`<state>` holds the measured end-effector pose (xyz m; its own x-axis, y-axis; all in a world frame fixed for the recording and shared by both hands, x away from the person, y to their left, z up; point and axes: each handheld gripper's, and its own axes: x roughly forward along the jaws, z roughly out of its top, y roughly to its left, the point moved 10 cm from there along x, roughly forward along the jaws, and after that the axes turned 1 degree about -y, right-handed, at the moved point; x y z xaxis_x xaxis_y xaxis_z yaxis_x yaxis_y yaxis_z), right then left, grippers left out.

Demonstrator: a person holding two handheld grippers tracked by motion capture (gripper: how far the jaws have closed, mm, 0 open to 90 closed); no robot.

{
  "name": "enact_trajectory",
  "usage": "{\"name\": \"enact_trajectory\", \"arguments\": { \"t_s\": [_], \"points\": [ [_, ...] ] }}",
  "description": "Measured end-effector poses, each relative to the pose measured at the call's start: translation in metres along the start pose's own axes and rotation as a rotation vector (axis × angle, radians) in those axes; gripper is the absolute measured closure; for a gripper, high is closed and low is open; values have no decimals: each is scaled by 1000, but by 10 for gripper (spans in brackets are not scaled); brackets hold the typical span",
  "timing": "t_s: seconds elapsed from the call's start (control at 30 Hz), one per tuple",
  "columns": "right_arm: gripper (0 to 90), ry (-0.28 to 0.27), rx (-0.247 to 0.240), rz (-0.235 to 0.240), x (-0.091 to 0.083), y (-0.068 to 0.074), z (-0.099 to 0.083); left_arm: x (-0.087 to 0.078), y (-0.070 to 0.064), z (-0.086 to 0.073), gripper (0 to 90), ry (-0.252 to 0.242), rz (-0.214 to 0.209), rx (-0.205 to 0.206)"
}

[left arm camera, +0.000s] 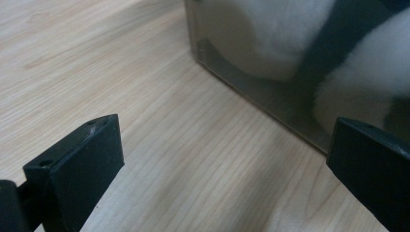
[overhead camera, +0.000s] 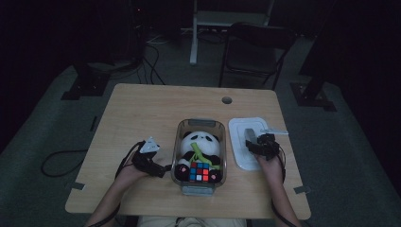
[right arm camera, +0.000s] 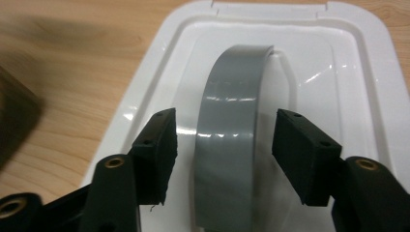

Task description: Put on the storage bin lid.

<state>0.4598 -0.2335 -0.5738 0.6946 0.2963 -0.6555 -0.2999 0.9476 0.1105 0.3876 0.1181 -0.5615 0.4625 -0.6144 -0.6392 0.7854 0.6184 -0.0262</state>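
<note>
Wooden table (overhead camera: 142,113), one lid (overhead camera: 239,142), one bin (overhead camera: 182,137), two tongs

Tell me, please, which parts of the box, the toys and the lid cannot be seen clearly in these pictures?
- Panda toy: lower body covered by the puzzle cube in the high view; blurred behind the box wall in the left gripper view.
- Lid: near end hidden by the right gripper, and cut off at the bottom edge, in the right gripper view.
- Grey handle: whether the jaws touch it.

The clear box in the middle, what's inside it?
The clear box holds a panda plush with a colourful puzzle cube lying on its lower part. Whatever lies under the plush is covered.
</note>
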Motion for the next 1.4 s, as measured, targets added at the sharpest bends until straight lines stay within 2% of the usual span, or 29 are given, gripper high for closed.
{"name": "enact_trajectory", "arguments": {
  "t_s": [0.03, 0.1, 0.17, 0.3, 0.57, 0.67, 0.83, 0.93, 1.07, 1.27, 1.4],
  "points": [
    [504, 8, -12, -23, 2, 0, -1, 1, -1, 1, 4, -3, -4, -3],
    [666, 7, -10, -21, 3, 2, -2, 2, -2, 1, 4, -4, -4, -3],
    [672, 13, -17, -49, 3, 1, -1, 2, -3, 2, 4, -6, -8, -2],
    [676, -4, -17, -52, -5, 1, 7, 4, -4, 5, 4, -7, -12, 4],
    [677, -77, 12, -84, -41, -1, 34, 7, -8, 7, 4, 1, -6, 13],
    [677, -103, 20, -71, -56, 2, 44, 8, -11, 7, 4, 3, -5, 12],
    [677, -141, 18, -50, -78, 9, 58, 18, -27, 7, 4, 27, -44, 37],
    [677, -161, 7, -41, -88, 15, 65, 23, -32, 9, 4, 30, -55, 35],
    [677, -183, -9, -38, -99, 21, 73, 27, -37, 15, 4, 33, -66, 51],
    [677, -212, -30, 0, -117, 36, 83, 32, -45, 27, 4, 26, -82, 62],
    [677, -219, -49, 30, -126, 47, 85, 39, -51, 34, 4, 33, -90, 86]
  ]
}}
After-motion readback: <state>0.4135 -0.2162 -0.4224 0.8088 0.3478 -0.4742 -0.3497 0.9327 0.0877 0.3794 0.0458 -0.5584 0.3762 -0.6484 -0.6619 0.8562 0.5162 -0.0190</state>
